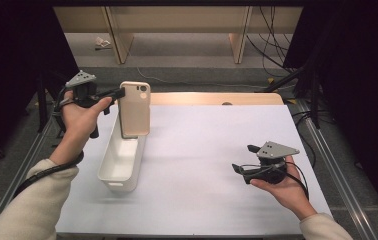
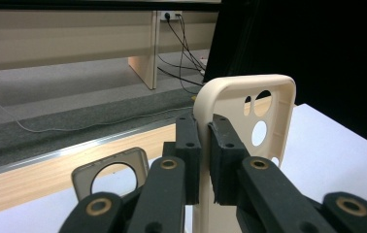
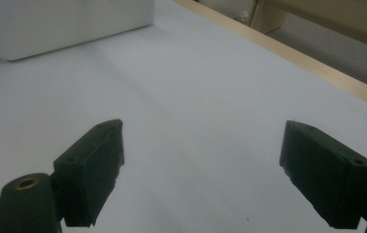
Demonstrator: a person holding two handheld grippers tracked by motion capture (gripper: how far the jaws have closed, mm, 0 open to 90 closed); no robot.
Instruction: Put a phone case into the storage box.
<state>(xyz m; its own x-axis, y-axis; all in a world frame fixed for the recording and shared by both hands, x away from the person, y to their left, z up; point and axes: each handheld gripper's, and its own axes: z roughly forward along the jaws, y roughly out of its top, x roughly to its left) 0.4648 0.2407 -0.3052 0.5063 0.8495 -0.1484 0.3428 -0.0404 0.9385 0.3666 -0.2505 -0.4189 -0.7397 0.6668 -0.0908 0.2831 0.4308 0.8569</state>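
My left tongs (image 2: 204, 160) are clamped on the long side wall of a beige phone case (image 2: 249, 126), one pad inside the shell and one outside, because that thin rim is the only part narrow enough to pinch. I hold the case upright, camera cutouts at the top, above the far end of the white plastic bin (image 1: 122, 160) that sits near the counter's left edge. Held by its edge like that, it hangs with its short side down, so I judge it can pass between the bin's long walls without catching. In the left gripper view a second, greyish case (image 2: 111, 175) with a round cutout lies lower down behind the jaws; I can't tell whether it is in the bin or beside it

My right tongs (image 1: 247, 161) stand wide apart with nothing between them, resting in my hand low over the white counter (image 1: 202, 150) near its right edge, well apart from the bin, so they stay out of the way while the left does the work
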